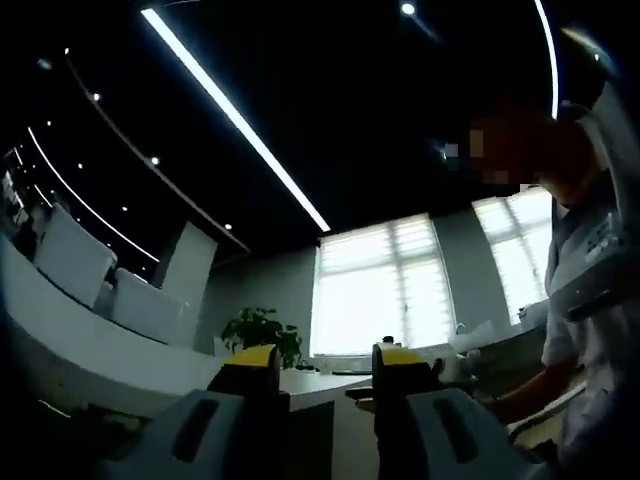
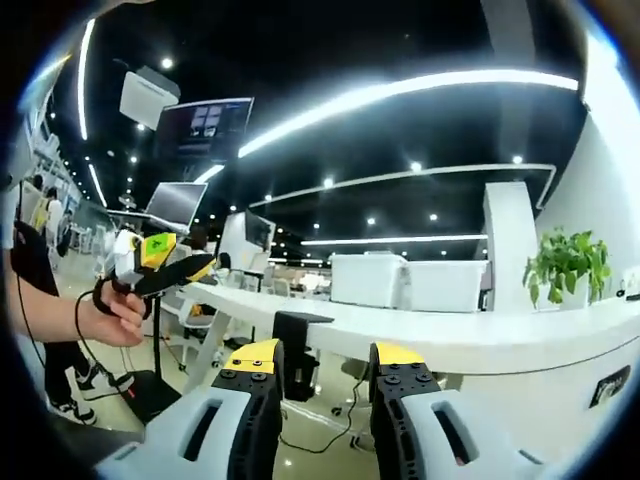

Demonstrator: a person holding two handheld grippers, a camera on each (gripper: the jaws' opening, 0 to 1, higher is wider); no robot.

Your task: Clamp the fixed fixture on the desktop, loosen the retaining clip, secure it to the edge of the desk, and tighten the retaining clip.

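My right gripper (image 2: 325, 362) is open, its yellow-tipped jaws apart with nothing between them. Beyond them a black blocky part (image 2: 300, 345) sits at the near edge of a long white desk (image 2: 450, 335); I cannot tell if it is the fixture. At the left a person's hand (image 2: 112, 318) holds my left gripper (image 2: 180, 272) in the air, apart from the desk. In the left gripper view, my left gripper (image 1: 325, 362) is open and empty, tilted up towards the ceiling and bright windows (image 1: 380, 290).
White partition screens (image 2: 400, 282) and a potted plant (image 2: 565, 262) stand on the desk. Monitors (image 2: 205, 128) hang at the upper left. A person in a pale shirt (image 1: 595, 300) stands at the right. Another white desk (image 1: 60, 345) curves along the left, with a plant (image 1: 262, 330) behind.
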